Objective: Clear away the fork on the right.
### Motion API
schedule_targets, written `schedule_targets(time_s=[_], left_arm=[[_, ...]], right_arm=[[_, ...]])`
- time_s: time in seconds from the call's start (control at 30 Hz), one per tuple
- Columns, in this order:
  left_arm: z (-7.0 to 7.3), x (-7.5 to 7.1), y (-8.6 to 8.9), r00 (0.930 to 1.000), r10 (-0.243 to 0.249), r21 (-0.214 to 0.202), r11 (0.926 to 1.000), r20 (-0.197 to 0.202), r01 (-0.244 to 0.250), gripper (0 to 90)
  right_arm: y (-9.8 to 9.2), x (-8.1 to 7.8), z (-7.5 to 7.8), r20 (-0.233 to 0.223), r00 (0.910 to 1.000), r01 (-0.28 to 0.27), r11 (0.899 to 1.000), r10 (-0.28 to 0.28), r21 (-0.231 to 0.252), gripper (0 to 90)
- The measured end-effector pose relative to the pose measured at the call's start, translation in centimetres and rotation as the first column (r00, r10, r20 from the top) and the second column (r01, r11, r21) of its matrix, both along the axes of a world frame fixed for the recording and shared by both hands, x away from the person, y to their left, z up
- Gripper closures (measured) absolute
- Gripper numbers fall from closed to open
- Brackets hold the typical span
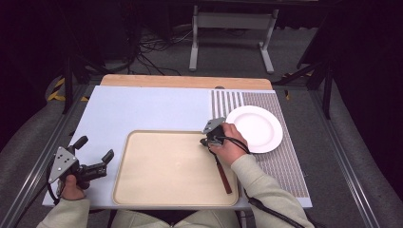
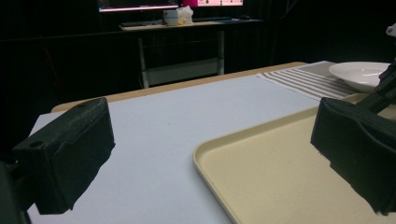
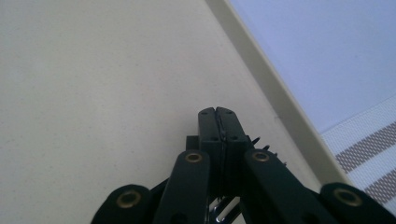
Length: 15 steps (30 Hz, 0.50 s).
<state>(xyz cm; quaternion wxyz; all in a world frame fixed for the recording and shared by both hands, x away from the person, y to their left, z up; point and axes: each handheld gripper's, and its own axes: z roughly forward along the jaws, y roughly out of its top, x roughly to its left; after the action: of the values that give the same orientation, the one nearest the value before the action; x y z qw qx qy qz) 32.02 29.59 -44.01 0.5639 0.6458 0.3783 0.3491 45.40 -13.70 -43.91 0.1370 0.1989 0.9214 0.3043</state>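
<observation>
Pale-blue table (image 1: pixel 142 109) carries a beige tray (image 1: pixel 166 166). Over its right edge the right gripper (image 1: pixel 206 141) is clamped shut on a brown-handled fork (image 1: pixel 223 173) (tines peek beside the jaws). The fork looks light, stiff, slim and slippery, best pinched at the neck. The left gripper (image 1: pixel 95 148) gapes wide, empty.

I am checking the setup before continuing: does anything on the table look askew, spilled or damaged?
Nothing stands out. The tray lies square, the white plate sits clean on the striped mat, and the brown-handled utensil seems held in the shut right gripper.
</observation>
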Motion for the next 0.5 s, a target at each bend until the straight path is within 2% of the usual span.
schedule_targets(time_s=[0.5], left_arm=[[0.0, 0.0, -0.1, 1.0000, -0.002, 0.001, 1.0000, -0.004, 0.002, 0.1]], right_arm=[[-2.1, 0.3, 0.2, -0.004, 0.9985, 0.055, 0.998, -0.055, -0.010, 89.9]])
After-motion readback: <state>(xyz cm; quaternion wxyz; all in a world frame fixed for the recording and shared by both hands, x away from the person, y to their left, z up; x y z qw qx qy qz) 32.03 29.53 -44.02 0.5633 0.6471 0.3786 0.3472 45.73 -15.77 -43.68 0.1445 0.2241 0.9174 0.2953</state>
